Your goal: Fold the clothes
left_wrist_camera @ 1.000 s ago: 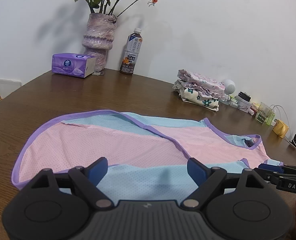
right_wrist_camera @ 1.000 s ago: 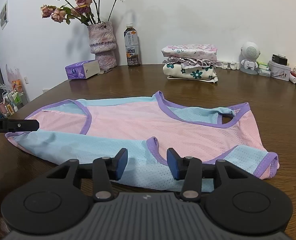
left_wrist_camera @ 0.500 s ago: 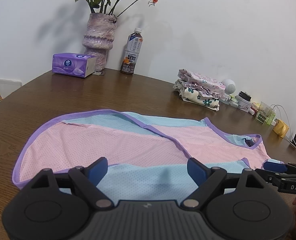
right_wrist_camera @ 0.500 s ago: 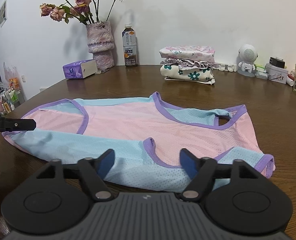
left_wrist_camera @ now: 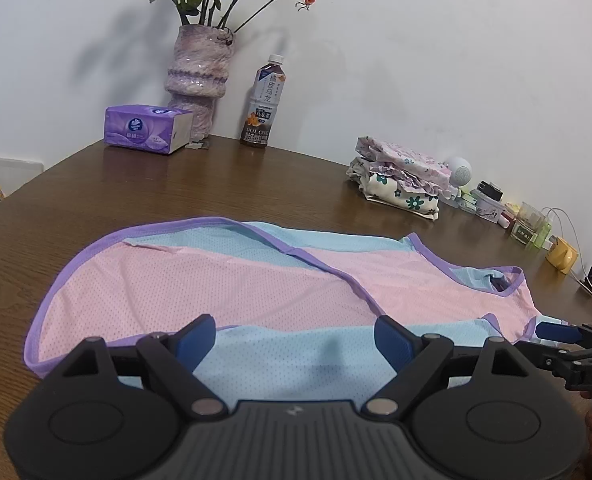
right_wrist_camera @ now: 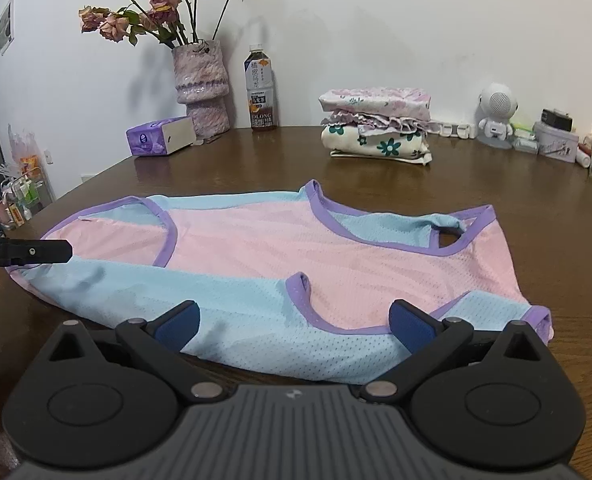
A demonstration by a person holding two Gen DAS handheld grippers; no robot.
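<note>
The pink and light-blue mesh sleeveless top with purple binding (right_wrist_camera: 296, 256) lies spread flat across the brown wooden table (right_wrist_camera: 535, 200), between both tools and close to the near edge. The left gripper (left_wrist_camera: 296, 332) has its blue-padded fingers (left_wrist_camera: 196, 338) spread wide over the blue lower panel, holding nothing. The right gripper (right_wrist_camera: 294, 326) is likewise spread wide over the near blue panel by the armhole, empty.

Risks, as judged: the mesh looks thin, light and slippery, so a pinch may catch only the upper layer and leave the layer beneath on the table, giving a skewed fold. The purple binding at the armhole curls upward; a pad could snag there and drag the garment. A small twisted strap at the neck opening may bunch if folded over. Uneven lifting between the two tools would probably pull the hem off line.

Surfaces: the fabric is perforated and limp, with shallow wrinkles; the table is smooth and glossy. A stack of folded floral cloths (right_wrist_camera: 375, 128) sits well apart behind, by the wall.
</note>
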